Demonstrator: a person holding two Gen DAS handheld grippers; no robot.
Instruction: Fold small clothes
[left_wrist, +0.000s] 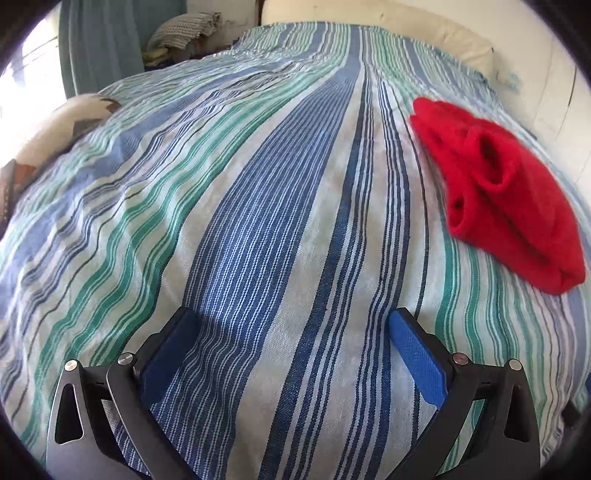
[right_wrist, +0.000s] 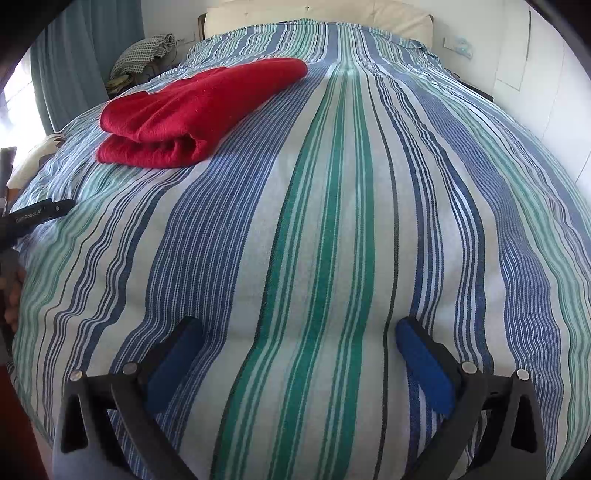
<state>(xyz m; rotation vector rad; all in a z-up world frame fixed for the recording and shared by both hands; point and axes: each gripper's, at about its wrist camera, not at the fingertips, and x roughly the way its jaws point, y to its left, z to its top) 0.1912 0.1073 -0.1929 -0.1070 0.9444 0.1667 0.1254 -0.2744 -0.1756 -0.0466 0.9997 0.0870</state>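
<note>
A red knitted garment (left_wrist: 506, 192) lies folded on the striped bedspread (left_wrist: 258, 221), to the right of and beyond my left gripper (left_wrist: 295, 321). That gripper stands open over bare cloth, nothing between its blue pads (left_wrist: 417, 354). In the right wrist view the same red garment (right_wrist: 192, 110) sits far left, folded double, well ahead of my right gripper (right_wrist: 299, 328). The right gripper is wide open above the bedspread (right_wrist: 332, 221), holding nothing. The left gripper's black body (right_wrist: 37, 216) pokes in at the left edge, with a hand (right_wrist: 13, 295) below it.
A cream headboard cushion (right_wrist: 317, 14) runs along the bed's far end. A patterned pillow (left_wrist: 55, 133) lies at the left side. Piled checked cloth (left_wrist: 184, 29) and a teal curtain (left_wrist: 99, 44) stand beyond the bed's left corner. A white wall (right_wrist: 546, 74) is on the right.
</note>
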